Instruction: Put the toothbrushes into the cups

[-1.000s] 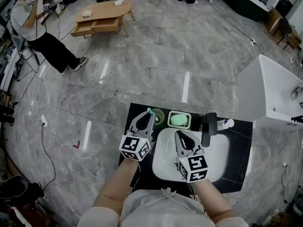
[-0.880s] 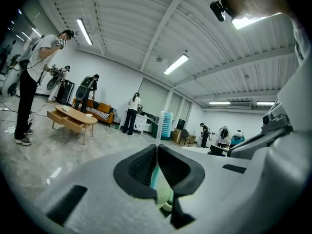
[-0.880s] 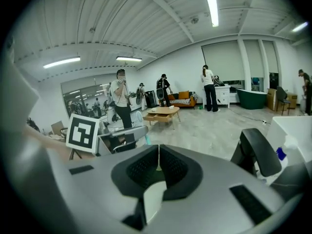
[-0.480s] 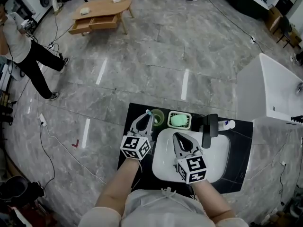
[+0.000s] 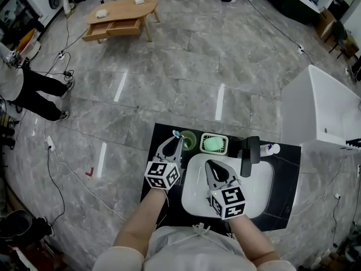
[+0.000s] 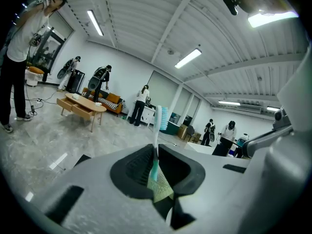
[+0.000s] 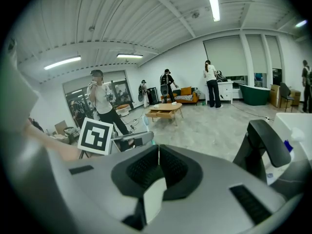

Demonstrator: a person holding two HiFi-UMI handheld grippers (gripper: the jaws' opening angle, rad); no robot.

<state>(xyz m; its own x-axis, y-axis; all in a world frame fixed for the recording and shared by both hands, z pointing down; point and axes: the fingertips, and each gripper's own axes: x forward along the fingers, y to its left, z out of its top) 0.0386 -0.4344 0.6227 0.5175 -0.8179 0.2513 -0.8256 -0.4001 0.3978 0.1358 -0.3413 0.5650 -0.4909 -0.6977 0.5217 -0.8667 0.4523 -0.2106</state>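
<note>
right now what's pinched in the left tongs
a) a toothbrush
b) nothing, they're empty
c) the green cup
A: in the left gripper view the left tongs are shut on the handle of a toothbrush, which stands bristles up.

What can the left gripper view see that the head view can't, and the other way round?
Only the left gripper view: the ceiling lights, and the toothbrush seen from the side, standing upright with its bristles on top, pinched between the jaws of the left gripper.
Only the head view: the soap dish and the white sink, plus the green cup seen plainly.
Both: the toothbrush, the left gripper and the wooden table.
</note>
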